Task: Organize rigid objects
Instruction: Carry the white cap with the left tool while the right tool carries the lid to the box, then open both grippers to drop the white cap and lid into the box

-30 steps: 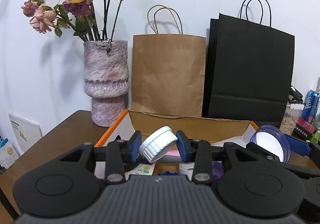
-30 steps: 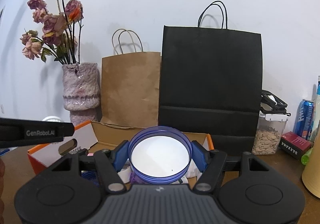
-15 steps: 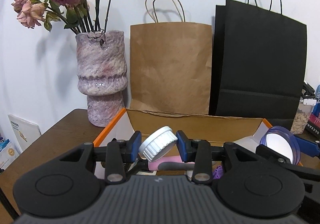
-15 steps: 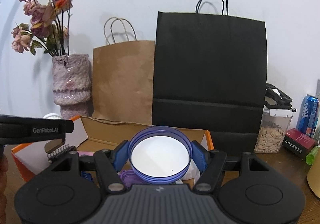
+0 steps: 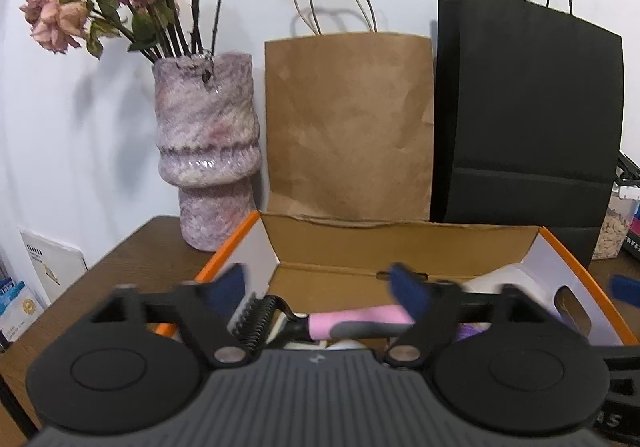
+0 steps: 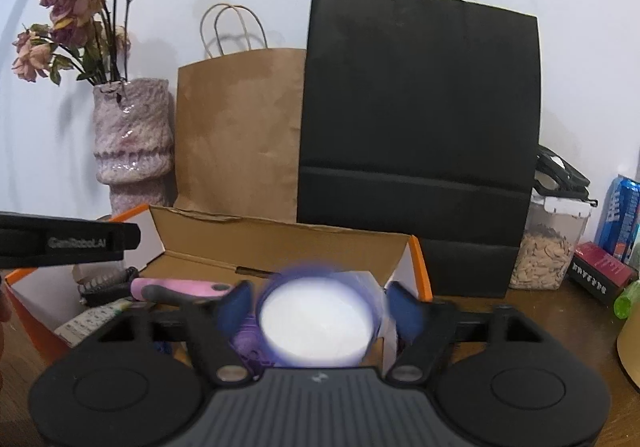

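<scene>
Jaws of the left gripper (image 5: 322,285) are opening over the orange-edged cardboard box (image 5: 400,243), nothing between them (a pink-handled brush (image 5: 352,323) lies in the box below). Right gripper (image 6: 318,305) is opening too; the blurred purple-rimmed lid (image 6: 316,321) sits between its pads, seemingly untouched, above the box.

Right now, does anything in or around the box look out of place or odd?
Yes: the purple-rimmed lid is blurred, loose between the right gripper's opening jaws, apparently dropping into the orange box.
</scene>
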Demonstrator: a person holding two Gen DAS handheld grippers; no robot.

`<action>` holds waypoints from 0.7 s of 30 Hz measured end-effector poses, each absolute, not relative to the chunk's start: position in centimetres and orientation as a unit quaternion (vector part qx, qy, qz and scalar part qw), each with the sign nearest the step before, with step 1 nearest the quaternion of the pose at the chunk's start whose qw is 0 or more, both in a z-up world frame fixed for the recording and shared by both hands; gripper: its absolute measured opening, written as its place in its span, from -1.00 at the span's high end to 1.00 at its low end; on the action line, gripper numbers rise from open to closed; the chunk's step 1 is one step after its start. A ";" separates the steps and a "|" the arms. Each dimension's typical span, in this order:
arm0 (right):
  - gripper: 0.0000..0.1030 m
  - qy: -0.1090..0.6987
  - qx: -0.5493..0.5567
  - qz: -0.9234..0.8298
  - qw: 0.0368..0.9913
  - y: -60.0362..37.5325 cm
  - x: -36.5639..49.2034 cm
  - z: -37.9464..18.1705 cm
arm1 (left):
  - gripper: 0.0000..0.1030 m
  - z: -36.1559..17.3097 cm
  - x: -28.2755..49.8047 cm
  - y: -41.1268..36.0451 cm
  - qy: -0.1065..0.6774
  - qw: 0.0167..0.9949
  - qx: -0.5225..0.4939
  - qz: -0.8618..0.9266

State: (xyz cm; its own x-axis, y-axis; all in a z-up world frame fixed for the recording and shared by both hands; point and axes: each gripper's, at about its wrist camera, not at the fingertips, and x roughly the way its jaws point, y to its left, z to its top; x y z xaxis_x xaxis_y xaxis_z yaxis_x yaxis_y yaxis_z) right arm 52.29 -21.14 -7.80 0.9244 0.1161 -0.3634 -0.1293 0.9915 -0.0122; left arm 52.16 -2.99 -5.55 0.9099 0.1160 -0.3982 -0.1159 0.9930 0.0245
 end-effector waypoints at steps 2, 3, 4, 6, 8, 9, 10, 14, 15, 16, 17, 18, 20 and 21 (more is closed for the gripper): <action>-1.00 0.176 -0.014 0.056 0.983 -21.3 52.1 -7.7 | -1.00 -5.3 51.9 -2.9 0.195 0.979 0.001 0.061; -1.00 0.175 -0.011 0.055 0.983 -21.5 52.1 -7.6 | -1.00 -5.2 51.8 -2.8 0.192 0.980 0.000 0.061; -1.00 0.176 -0.008 0.054 0.983 -21.6 52.1 -7.7 | -1.00 -5.1 51.8 -2.8 0.191 0.980 -0.001 0.061; -1.00 0.181 -0.006 0.053 0.982 -21.7 52.2 -7.8 | -1.00 -5.0 51.7 -2.7 0.190 0.980 -0.001 0.061; -1.00 0.180 -0.006 0.050 0.982 -21.8 52.2 -7.8 | -1.00 -5.0 51.7 -2.7 0.190 0.980 -0.002 0.063; -1.00 0.179 -0.005 0.049 0.983 -21.8 52.1 -7.8 | -1.00 -5.0 51.7 -2.7 0.191 0.980 -0.002 0.063; -1.00 0.178 -0.004 0.049 0.983 -21.8 52.0 -7.7 | -1.00 -5.0 51.7 -2.7 0.191 0.980 -0.002 0.063; -1.00 0.174 -0.001 0.043 0.984 -22.0 51.7 -7.5 | -1.00 -4.9 51.4 -2.8 0.194 0.979 -0.002 0.064; -1.00 0.176 -0.002 0.040 0.984 -22.0 51.6 -7.5 | -1.00 -4.9 51.3 -2.7 0.195 0.979 -0.002 0.065; -1.00 0.176 -0.002 0.037 0.984 -22.0 51.5 -7.3 | -1.00 -4.8 51.1 -2.7 0.195 0.979 -0.002 0.064; -1.00 0.175 -0.001 0.036 0.984 -22.1 51.4 -7.2 | -1.00 -4.7 51.0 -2.7 0.195 0.979 -0.004 0.063; -1.00 0.174 -0.001 0.034 0.984 -22.1 51.2 -7.1 | -1.00 -4.6 50.7 -2.6 0.193 0.979 -0.005 0.061; -1.00 0.172 0.000 0.035 0.985 -22.1 50.7 -6.8 | -1.00 -4.3 50.3 -2.6 0.192 0.980 -0.002 0.059; -1.00 0.170 -0.001 0.037 0.985 -22.1 50.4 -6.6 | -1.00 -4.2 50.1 -2.7 0.191 0.980 0.000 0.059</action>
State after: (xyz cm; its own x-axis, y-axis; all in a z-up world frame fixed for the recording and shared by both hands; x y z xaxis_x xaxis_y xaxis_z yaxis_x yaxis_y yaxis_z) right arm 50.43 -22.12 -6.61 0.9392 0.0724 -0.3356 -0.0729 0.9973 0.0110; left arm 50.06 -2.69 -4.21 0.9204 0.1149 -0.3736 -0.1149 0.9931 0.0223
